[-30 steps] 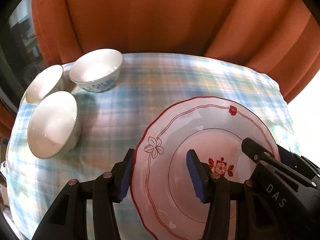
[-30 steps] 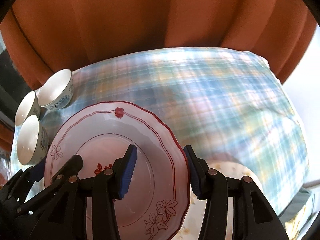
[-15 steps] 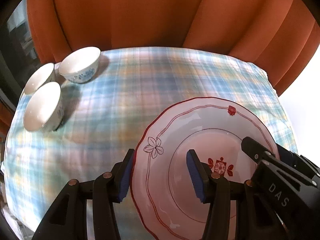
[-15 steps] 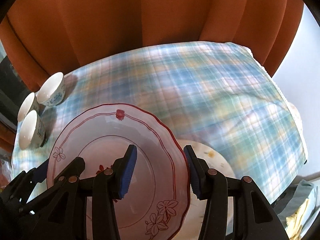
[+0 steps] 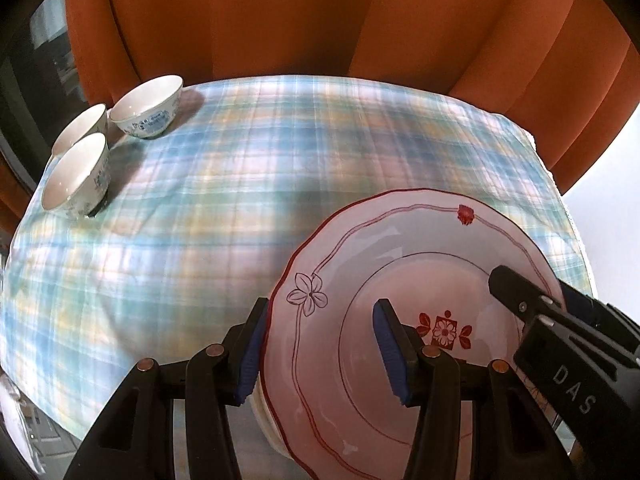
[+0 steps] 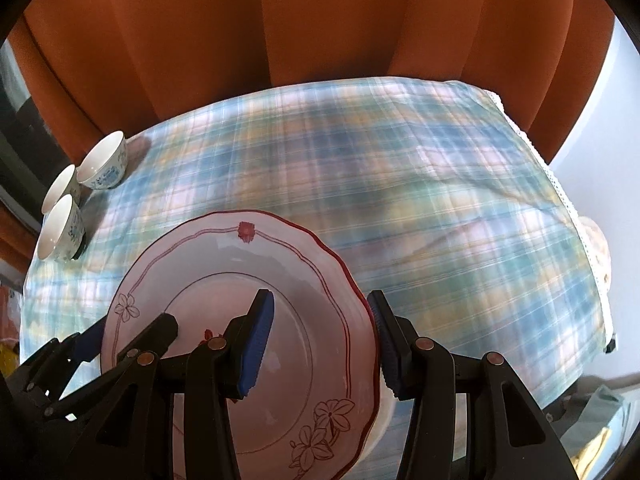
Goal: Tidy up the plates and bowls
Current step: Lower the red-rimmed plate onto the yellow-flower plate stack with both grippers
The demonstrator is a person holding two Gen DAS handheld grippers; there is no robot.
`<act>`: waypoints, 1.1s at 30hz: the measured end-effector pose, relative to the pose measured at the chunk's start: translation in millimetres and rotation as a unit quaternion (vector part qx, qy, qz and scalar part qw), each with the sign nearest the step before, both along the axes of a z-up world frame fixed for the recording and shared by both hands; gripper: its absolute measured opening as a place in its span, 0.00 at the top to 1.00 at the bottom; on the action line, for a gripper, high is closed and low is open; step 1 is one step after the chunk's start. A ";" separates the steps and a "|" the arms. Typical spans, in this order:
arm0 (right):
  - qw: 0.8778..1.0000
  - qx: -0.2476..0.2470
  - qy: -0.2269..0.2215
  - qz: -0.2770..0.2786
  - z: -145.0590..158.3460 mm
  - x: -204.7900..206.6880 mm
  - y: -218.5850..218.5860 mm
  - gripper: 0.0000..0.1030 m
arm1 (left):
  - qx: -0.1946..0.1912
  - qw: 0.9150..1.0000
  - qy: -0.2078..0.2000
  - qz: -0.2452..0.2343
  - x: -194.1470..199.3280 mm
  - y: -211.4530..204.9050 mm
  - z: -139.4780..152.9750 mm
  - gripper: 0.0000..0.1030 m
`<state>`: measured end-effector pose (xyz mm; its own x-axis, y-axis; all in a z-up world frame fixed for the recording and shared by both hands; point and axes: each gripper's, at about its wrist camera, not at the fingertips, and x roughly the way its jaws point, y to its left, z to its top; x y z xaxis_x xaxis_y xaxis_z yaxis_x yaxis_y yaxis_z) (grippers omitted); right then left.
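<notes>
A white plate (image 5: pixel 420 280) with a red scalloped rim and red flower motifs hangs over the near part of the plaid-clothed table (image 5: pixel 280 160). My left gripper (image 5: pixel 320 344) is shut on its left rim. My right gripper (image 6: pixel 322 340) is shut on its right rim (image 6: pixel 360 292). Each gripper shows in the other's view: the right one (image 5: pixel 560 328) and the left one (image 6: pixel 120 344). Three small white bowls with blue patterns (image 5: pixel 148 108) (image 5: pixel 76 172) (image 6: pixel 104 164) stand together at the table's far left corner. A pale plate edge (image 6: pixel 384 412) peeks out under the held plate.
An orange curtain (image 5: pixel 320 20) hangs close behind the table. The cloth's lace-trimmed right edge (image 6: pixel 560 200) drops off, with a pale round object (image 6: pixel 596 248) just past it. Clutter lies on the floor at lower right (image 6: pixel 600 420).
Both grippers have carried the plate across the table away from the bowls, which now look smaller and farther left. The pale plate seen beside the held plate is now mostly under it.
</notes>
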<state>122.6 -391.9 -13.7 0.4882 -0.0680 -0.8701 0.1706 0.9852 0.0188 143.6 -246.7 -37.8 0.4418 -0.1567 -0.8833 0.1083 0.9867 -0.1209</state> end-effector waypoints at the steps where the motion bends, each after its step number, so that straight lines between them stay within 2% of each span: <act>1: 1.000 0.000 -0.001 0.004 -0.8 -1.2 -5.1 0.49 | 0.000 1.000 0.000 0.002 -1.9 -2.9 -1.4 0.50; 6: 1.000 0.001 0.004 0.020 -6.8 -3.4 -20.3 0.49 | 0.002 1.000 0.010 0.017 -9.0 -16.9 -13.9 0.50; 15: 0.998 -0.001 0.039 0.049 -30.5 -2.6 -32.6 0.49 | 0.000 0.998 0.039 0.041 -16.5 -24.3 -38.5 0.50; 28: 0.995 -0.007 0.073 0.071 -49.9 4.9 -31.5 0.49 | 0.020 0.997 0.047 0.057 -14.9 -27.8 -52.9 0.50; 33: 0.994 -0.010 0.081 0.075 -55.3 7.5 -29.9 0.49 | 0.045 0.997 0.039 0.054 -13.3 -32.7 -52.8 0.49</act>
